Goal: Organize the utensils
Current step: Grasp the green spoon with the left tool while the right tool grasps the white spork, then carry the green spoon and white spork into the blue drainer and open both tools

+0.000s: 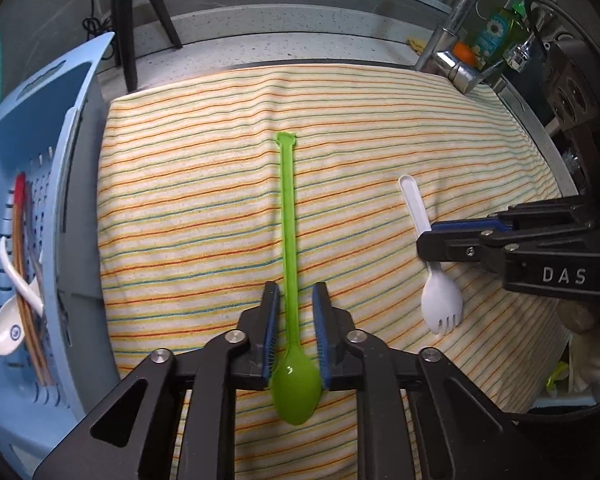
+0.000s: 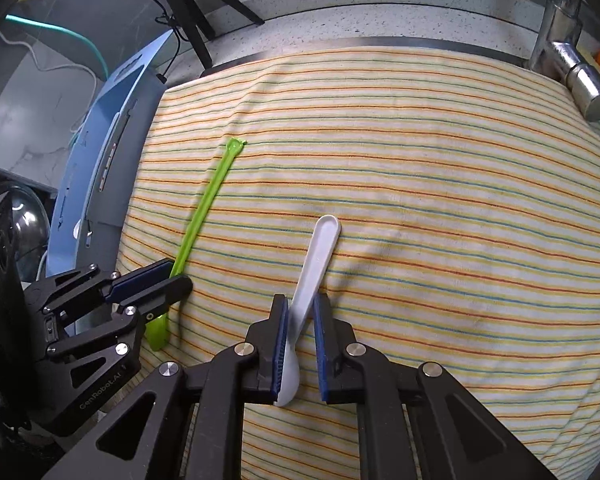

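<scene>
A long green spoon (image 1: pixel 290 240) lies on the striped cloth (image 1: pixel 200 200), bowl toward me. My left gripper (image 1: pixel 295 292) is open, its jaws on either side of the spoon's neck with a gap on each side. A white spork (image 1: pixel 436 276) lies to the right. My right gripper (image 2: pixel 301 304) straddles the spork's handle (image 2: pixel 316 252); the jaws are close to it and still slightly apart. The green spoon (image 2: pixel 204 208) and the left gripper (image 2: pixel 172 276) also show in the right wrist view, and the right gripper (image 1: pixel 428 240) in the left wrist view.
A light blue perforated basket (image 1: pixel 40 160) stands left of the cloth, holding a white ceramic spoon (image 1: pixel 12 316) and chopsticks (image 1: pixel 24 280). A chrome faucet (image 1: pixel 456 40) and a dish soap bottle (image 1: pixel 496 32) are at the back right. A black tripod (image 1: pixel 128 12) stands behind.
</scene>
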Demonstrator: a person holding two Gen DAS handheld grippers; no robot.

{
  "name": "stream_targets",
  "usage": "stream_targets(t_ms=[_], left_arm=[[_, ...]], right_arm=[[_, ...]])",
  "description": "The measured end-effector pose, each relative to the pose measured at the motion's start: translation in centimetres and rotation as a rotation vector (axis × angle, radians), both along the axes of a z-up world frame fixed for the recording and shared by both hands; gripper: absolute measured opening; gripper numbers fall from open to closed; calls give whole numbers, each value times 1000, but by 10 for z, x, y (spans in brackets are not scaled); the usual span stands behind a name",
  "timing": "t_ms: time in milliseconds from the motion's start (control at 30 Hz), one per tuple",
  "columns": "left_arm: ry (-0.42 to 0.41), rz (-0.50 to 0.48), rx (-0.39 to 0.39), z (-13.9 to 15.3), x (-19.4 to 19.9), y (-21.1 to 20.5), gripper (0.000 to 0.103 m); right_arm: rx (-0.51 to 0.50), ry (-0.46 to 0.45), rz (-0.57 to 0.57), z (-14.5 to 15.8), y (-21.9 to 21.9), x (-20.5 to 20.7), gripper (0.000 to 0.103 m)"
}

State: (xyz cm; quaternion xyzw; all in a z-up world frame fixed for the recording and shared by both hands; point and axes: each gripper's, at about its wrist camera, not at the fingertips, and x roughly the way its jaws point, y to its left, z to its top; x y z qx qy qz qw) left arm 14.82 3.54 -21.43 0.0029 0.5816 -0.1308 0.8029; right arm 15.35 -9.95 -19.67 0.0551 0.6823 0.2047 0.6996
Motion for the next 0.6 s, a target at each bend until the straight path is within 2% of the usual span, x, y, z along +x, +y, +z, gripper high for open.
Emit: stream_targets(t_ms=[100, 167, 200, 267, 367, 600], left_arm=[[-9, -22, 24, 0, 5, -5, 15], [0, 4, 11, 0, 7, -2, 7], [8, 31, -18, 1, 7, 2, 6], [16, 56, -65, 2, 2, 4, 5], [14, 64, -71, 3, -9, -1, 5], [17, 94, -34, -2, -16, -8, 8]], right_arm=[[23, 9, -13, -1, 0, 1, 12], [42, 10, -18, 1, -3, 0, 11], [53, 12, -24, 1, -3, 1, 10], [82, 22, -38, 1, -8, 0, 4], [99, 29, -45, 2, -13, -1, 4], [136, 98, -49, -6, -17, 4, 5]])
